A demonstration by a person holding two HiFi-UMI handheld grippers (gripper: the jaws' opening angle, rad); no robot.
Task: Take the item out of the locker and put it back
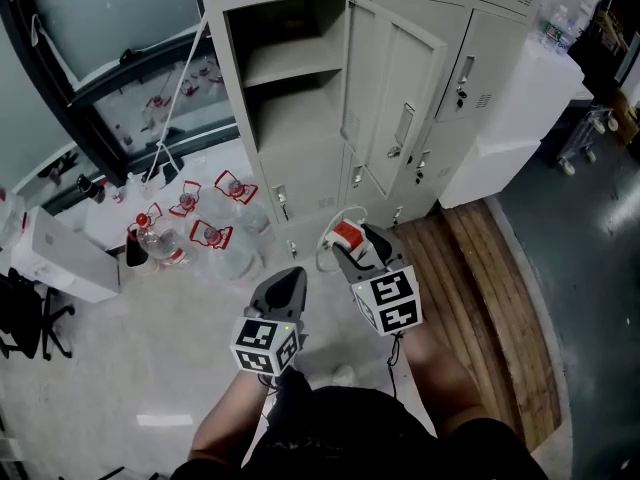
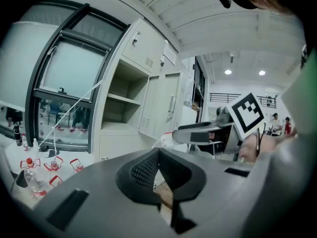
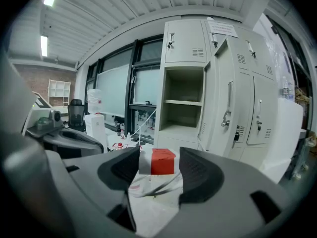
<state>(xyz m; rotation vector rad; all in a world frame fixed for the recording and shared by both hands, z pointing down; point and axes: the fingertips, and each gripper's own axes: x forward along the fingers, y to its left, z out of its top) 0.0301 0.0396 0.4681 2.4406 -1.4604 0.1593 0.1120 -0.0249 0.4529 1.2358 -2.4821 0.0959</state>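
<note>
I pinch the red-and-white packet (image 1: 346, 234) in my right gripper (image 3: 158, 158) just in front of the open locker (image 1: 300, 118), left gripper (image 2: 159, 151) pressed together on nothing; next, I judge, it goes back onto a shelf.

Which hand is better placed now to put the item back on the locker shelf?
Right. The right tool grips the item and faces the open locker. The left tool is shut and empty.
</note>
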